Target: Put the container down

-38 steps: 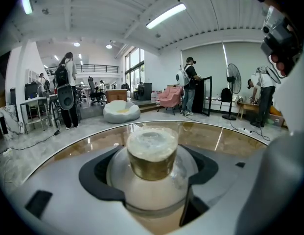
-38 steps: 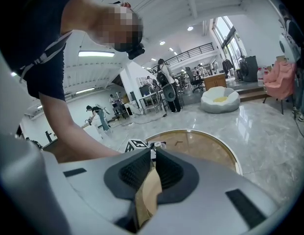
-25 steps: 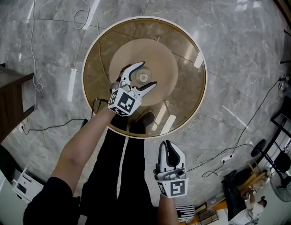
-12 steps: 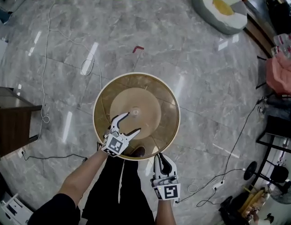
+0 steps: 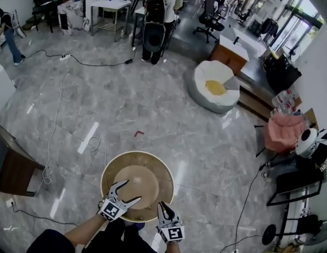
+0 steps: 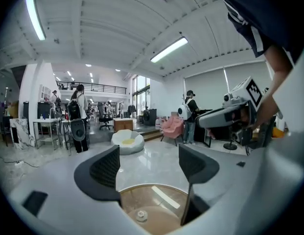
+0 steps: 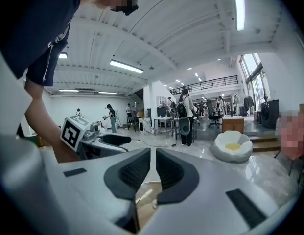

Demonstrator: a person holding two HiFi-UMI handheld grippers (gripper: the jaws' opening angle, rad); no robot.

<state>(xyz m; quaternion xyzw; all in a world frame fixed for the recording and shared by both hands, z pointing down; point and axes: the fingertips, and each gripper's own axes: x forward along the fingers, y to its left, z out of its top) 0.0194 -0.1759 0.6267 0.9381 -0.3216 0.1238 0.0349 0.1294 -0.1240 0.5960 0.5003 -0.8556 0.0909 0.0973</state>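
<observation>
A small round whitish container (image 6: 140, 214) stands on the middle of the round glass-topped table (image 5: 159, 177), low between the jaws in the left gripper view. My left gripper (image 5: 130, 191) hovers open over the table's near half, above and behind the container, with nothing between its fingers (image 6: 108, 166). The right gripper (image 5: 164, 210) sits at the table's near edge, jaws shut together and empty (image 7: 152, 168). The right gripper view catches the left gripper (image 7: 95, 142) off to its left. In the head view the container is too small to make out.
The grey marble floor carries cables (image 5: 52, 125) and a red tape mark (image 5: 138, 133). A dark wooden cabinet (image 5: 13, 170) stands at the left. A white beanbag (image 5: 213, 91) and a pink chair (image 5: 281, 130) lie to the right. People and desks fill the back (image 5: 155, 15).
The head view has swung up from straight down on the table to the whole hall. The open left gripper has drawn back from the container toward the table's near side. The right gripper stays shut.
</observation>
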